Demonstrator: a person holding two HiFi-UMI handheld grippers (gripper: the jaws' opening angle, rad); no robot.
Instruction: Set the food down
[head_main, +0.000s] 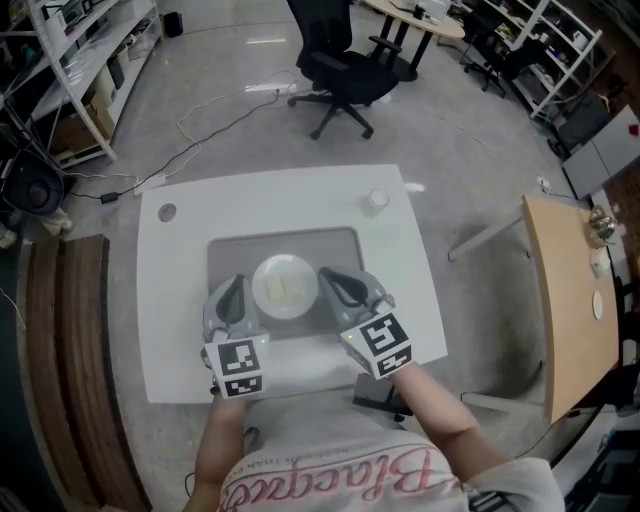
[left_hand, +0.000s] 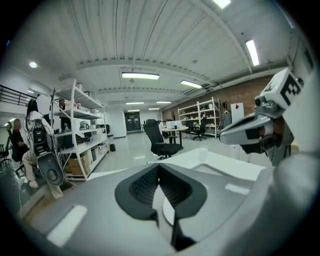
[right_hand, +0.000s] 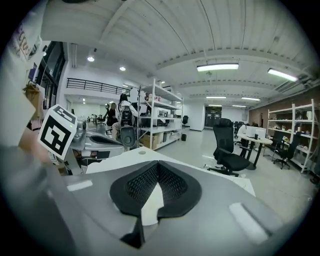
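Note:
A white plate (head_main: 262, 300) with pale food (head_main: 284, 288) lies on a grey mat (head_main: 230, 255) in the middle of the white table (head_main: 180, 300). My left gripper (head_main: 237, 284) rests just left of the plate's rim, and my right gripper (head_main: 326, 274) just right of it. In the left gripper view the black pads of the left gripper (left_hand: 159, 166) meet at the tips. The right gripper (right_hand: 158, 164) looks the same in its own view. Only a sliver of white shows through the gap below each pair of tips. I see nothing pinched between the pads.
A small clear cup (head_main: 375, 202) stands at the table's far right and a round cap (head_main: 166, 212) at its far left. A black office chair (head_main: 345, 70) is beyond the table, a wooden desk (head_main: 565, 300) to the right, and a wooden bench (head_main: 70, 350) to the left.

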